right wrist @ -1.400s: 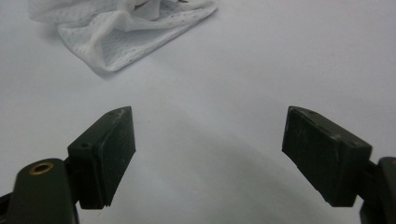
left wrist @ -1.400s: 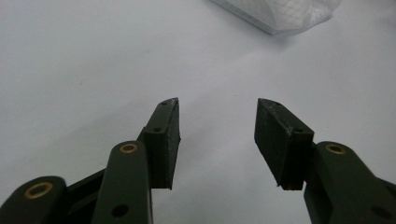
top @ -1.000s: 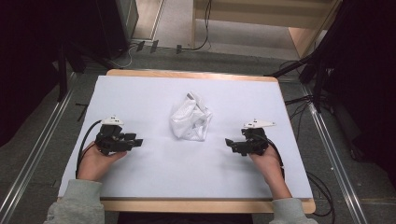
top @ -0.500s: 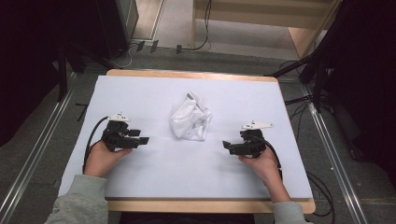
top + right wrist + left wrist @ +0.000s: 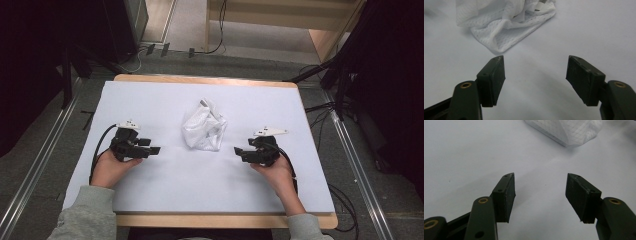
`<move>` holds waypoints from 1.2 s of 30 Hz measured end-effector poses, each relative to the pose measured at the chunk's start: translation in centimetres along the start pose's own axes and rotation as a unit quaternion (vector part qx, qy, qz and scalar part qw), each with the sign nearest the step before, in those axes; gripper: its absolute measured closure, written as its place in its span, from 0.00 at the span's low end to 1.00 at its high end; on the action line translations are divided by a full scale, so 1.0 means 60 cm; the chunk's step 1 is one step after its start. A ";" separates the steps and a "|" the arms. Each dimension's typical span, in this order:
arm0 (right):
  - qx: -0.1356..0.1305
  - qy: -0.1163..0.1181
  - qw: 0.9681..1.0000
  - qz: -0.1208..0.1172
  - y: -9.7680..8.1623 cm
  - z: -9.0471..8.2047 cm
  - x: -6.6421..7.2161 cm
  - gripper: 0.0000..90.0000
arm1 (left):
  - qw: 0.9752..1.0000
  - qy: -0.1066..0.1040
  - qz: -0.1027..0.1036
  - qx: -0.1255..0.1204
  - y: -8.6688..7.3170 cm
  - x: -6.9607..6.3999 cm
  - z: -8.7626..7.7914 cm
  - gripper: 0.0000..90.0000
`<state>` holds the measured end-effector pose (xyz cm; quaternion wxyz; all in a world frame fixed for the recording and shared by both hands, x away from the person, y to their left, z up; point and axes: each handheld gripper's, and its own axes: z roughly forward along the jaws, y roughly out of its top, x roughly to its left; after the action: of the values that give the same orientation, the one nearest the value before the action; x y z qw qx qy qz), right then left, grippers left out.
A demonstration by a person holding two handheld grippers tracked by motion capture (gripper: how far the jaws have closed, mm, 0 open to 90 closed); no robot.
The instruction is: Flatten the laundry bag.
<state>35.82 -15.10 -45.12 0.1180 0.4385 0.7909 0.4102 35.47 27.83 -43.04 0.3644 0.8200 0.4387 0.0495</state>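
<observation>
Fingers of left gripper (image 5: pixel 152 149) apart, nothing between them, bare white table cover (image 5: pixel 150 100) below; jaws point right toward centre. Left gripper view: pads spread, edge of white mesh cloth (image 5: pixel 571 131) beyond tips, not touching. White mesh cloth (image 5: pixel 204 126) crumpled at table centre, between both grippers, apart from each. Right gripper (image 5: pixel 239 151) fingers apart too, jaws just been closing a little, nothing between them; pointing left, cloth (image 5: pixel 504 22) near ahead of tips.

No readable text, labels or numbers anywhere.
</observation>
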 end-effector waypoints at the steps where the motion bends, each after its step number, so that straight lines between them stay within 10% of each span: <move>1: -0.002 0.002 1.000 -0.011 0.003 -0.001 0.006 0.44 | 1.000 -0.001 -0.001 0.000 0.000 0.001 -0.001 0.46; 22: -0.003 0.043 0.999 0.004 0.060 0.013 0.011 0.54 | 1.000 0.004 0.003 0.016 -0.010 0.005 0.005 0.44; 36: -0.001 0.061 0.998 -0.020 0.098 0.079 0.013 0.52 | 1.000 0.000 0.009 0.010 -0.005 0.000 0.011 0.44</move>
<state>41.48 -10.25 -43.55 0.0778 0.3968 0.8045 0.4351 35.55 27.54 -43.71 0.3560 0.8271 0.4321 0.0484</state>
